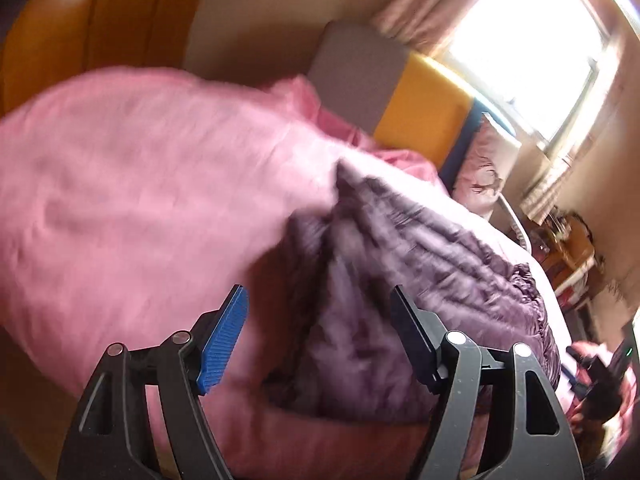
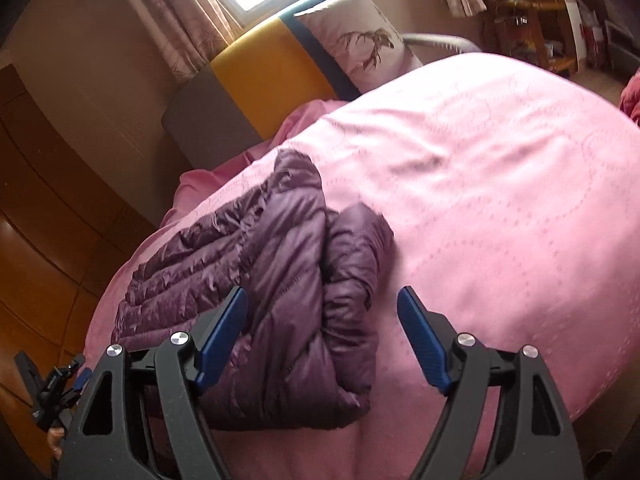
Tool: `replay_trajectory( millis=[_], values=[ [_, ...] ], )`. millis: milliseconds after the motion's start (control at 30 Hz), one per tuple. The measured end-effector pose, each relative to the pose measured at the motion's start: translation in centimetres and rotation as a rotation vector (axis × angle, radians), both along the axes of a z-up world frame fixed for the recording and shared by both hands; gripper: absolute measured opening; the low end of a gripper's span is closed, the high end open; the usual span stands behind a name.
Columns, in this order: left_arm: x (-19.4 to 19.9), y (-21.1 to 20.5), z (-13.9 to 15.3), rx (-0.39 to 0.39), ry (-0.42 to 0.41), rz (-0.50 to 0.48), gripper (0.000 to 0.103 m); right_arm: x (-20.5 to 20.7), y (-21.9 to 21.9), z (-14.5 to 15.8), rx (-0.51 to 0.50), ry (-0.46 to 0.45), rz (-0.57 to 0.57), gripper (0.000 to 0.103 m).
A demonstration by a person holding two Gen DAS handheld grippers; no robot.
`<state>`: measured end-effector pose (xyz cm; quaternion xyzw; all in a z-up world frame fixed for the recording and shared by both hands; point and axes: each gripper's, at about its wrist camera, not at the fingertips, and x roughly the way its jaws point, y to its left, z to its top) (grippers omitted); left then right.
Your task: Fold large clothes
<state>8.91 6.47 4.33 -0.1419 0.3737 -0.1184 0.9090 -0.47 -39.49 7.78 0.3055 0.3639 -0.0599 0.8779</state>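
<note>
A: Checking the jacket first. Where is it?
B: Purple puffer jacket (image 2: 256,280), folded into a bundle on the pink bedspread (image 2: 500,184), near the bed's near edge.
A: Right gripper (image 2: 322,312)?
B: Above the jacket, pointing down at it. Jaws spread wide, nothing between the pads; the bundle lies under and between the two fingers, mostly toward the left one, not touched.
A: Left gripper (image 1: 320,312)?
B: Same, jaws wide apart, holding nothing. The left wrist view is blurred, but the jacket (image 1: 400,280) sits beyond and between its fingers, clear of the pads.
A: Background?
B: Yellow-and-grey headboard (image 2: 264,76), a pillow (image 2: 360,44) against it.
</note>
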Motion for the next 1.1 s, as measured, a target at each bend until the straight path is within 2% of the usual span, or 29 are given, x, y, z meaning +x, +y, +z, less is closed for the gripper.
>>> replay_trajectory(
  millis=[100,233,367,400,467,533,667,767,900,1000,1100],
  values=[
    [2.1,-3.5,1.1,0.059,-0.034,-0.061,0.074,2.6,2.4,2.3,-0.076,-0.046,0.033,0.084],
    [5.6,-8.2,1.0,0.071,-0.033,-0.109,0.074,8.2,7.7,3.1,-0.155,-0.038,0.143,0.089],
    [8.1,-10.8,-0.6,0.166,-0.043,-0.115,0.074,14.0,12.0,0.8,-0.233,0.031,0.21,0.09],
    [8.9,-11.4,-1.7,0.21,-0.019,-0.111,0.074,14.5,12.5,-0.2,-0.265,0.06,0.216,0.09],
    [9.9,-11.1,-3.9,0.242,0.034,-0.087,0.074,16.2,13.3,-2.5,-0.295,0.122,0.221,0.09],
    [10.2,-10.4,-5.3,0.229,0.052,-0.078,0.074,17.1,13.2,-4.4,-0.308,0.156,0.217,0.09],
    [10.0,-10.2,-6.9,0.212,0.026,-0.068,0.078,17.8,13.3,-6.8,-0.328,0.183,0.214,0.09],
    [10.0,-10.3,-6.9,0.227,0.033,-0.06,0.078,18.1,13.6,-7.5,-0.345,0.195,0.214,0.09],
    [9.5,-10.7,-5.6,0.25,0.029,-0.039,0.078,17.6,12.8,-6.9,-0.325,0.192,0.219,0.09],
    [8.3,-11.1,-4.1,0.245,-0.012,-0.04,0.078,16.6,12.2,-5.5,-0.307,0.167,0.212,0.09],
    [7.2,-11.7,-2.6,0.242,-0.061,-0.059,0.078,14.9,11.4,-3.9,-0.303,0.137,0.18,0.095]
  ],
)
